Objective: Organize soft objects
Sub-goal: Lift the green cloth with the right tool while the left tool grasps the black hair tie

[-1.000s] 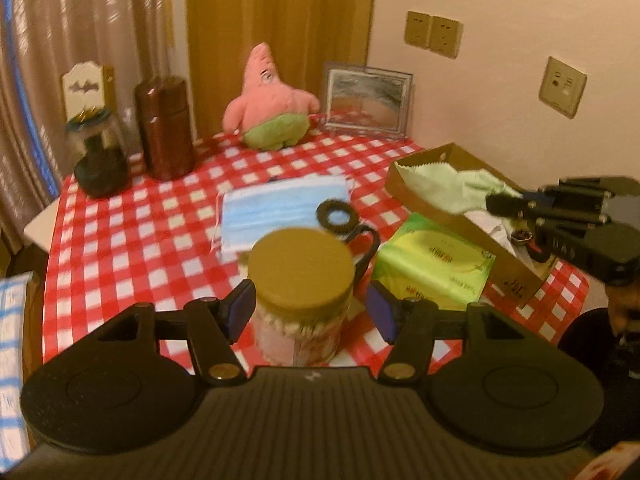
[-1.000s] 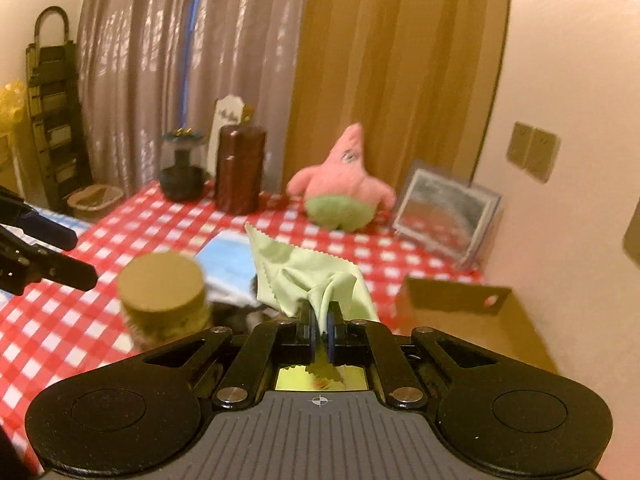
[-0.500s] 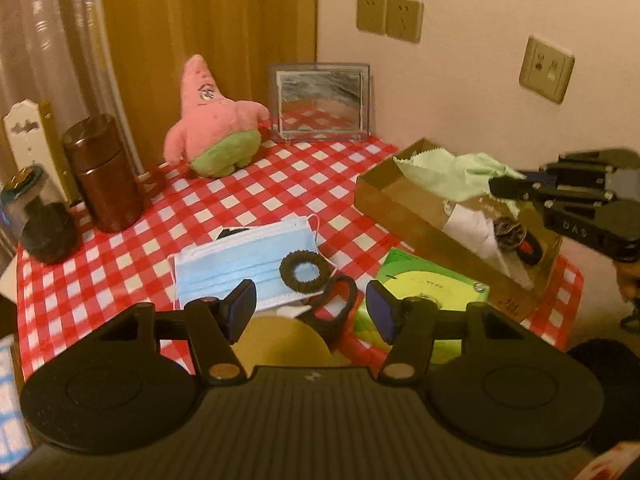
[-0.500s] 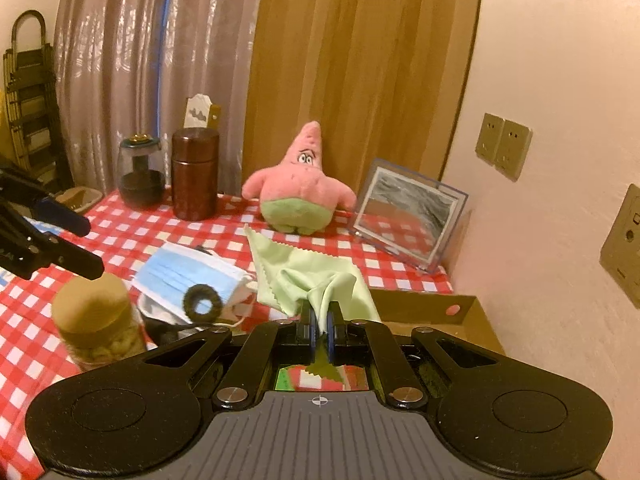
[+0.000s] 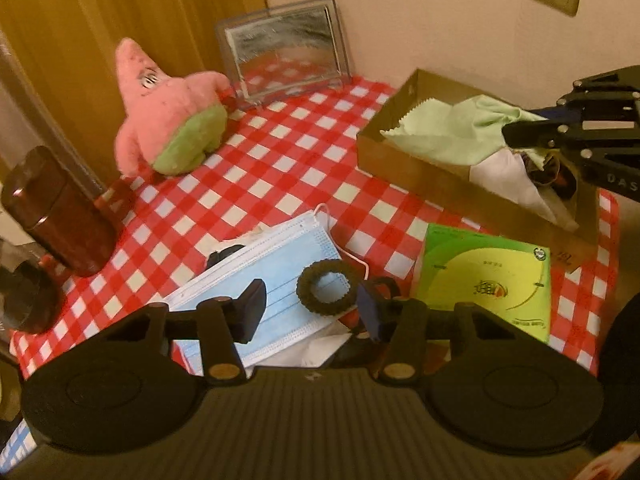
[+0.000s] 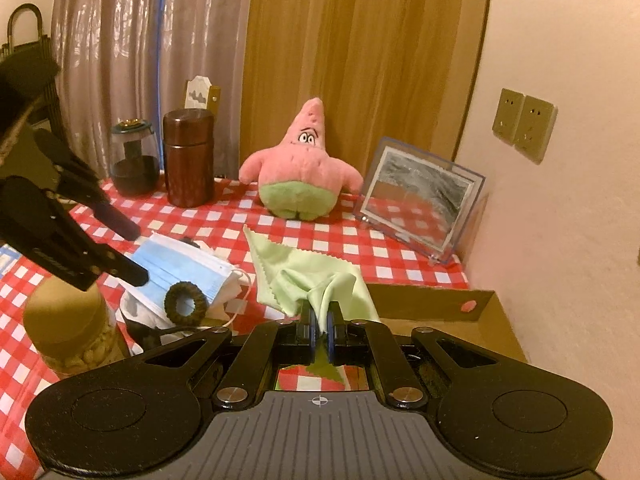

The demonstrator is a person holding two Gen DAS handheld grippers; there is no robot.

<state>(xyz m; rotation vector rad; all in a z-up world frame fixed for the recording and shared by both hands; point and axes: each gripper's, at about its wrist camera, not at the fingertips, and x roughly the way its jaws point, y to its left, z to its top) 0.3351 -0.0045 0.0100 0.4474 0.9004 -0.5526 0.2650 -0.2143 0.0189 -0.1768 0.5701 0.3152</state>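
Green cloth (image 6: 316, 280) pinched in closed right gripper (image 6: 319, 326) over cardboard box (image 5: 424, 176), not yet released | left gripper (image 5: 312, 310) spread wide, empty, above face mask (image 5: 276, 276) | mask, hair tie (image 5: 325, 292), plush star (image 5: 168, 116) judged still unsorted.

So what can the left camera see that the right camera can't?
Only the left wrist view shows the flat green and yellow packet and the white cloth inside the brown cardboard box. Only the right wrist view shows the tan-lidded glass jar and the grey curtains. Both show the pink star plush toy, the blue face mask, the black ring-shaped hair tie and the light green cloth held by the right gripper.
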